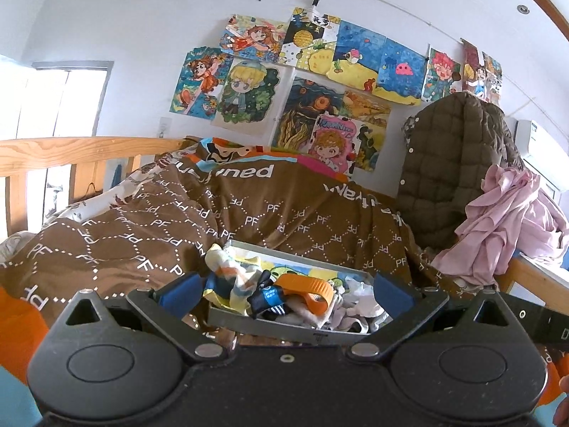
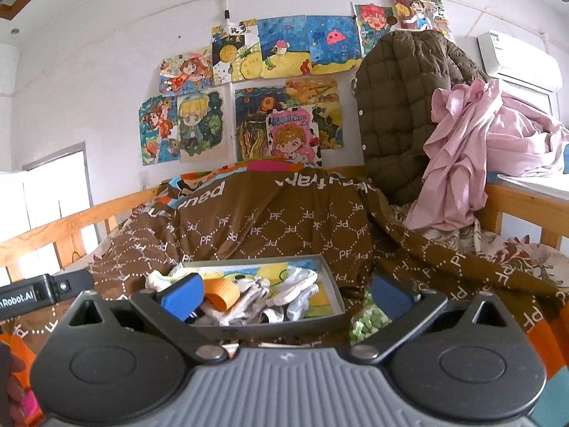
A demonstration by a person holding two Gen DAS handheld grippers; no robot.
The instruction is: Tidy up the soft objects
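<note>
1. Socks (image 1: pixel 284 299) are lying heaped in a shallow grey tray (image 1: pixel 284 332), which is sitting on the brown quilt (image 1: pixel 213 220) of a wooden-railed bed; the tray is serving here as the landmark.
2. The left gripper (image 1: pixel 284 290) is hovering at the tray's near rim with its blue fingers (image 1: pixel 181 290) spread wide apart, one toward each end of the tray, holding nothing.
3. Between those fingers, inside the tray, a dark striped sock (image 1: pixel 266 300) is lying beside an orange ribbed piece (image 1: pixel 309 290), with pale patterned socks on either side of them.
4. The right gripper (image 2: pixel 284 297) is also standing open and empty, its left finger (image 2: pixel 183 299) overlapping the tray's near left part and its right finger (image 2: pixel 391 297) lying just outside the tray's right wall.
5. In the right wrist view, white socks (image 2: pixel 284 295) are bunching in the tray's middle, and the orange piece (image 2: pixel 222 293) is showing just beside the left finger.
6. Part of the left gripper's black body (image 2: pixel 42 293) is poking in to the left of the tray.
7. Behind the tray, a quilted olive jacket (image 2: pixel 402 106) and a pink garment (image 2: pixel 473 156) are hanging at the bed's far right, below colourful drawings (image 2: pixel 249 89) on the white wall.
</note>
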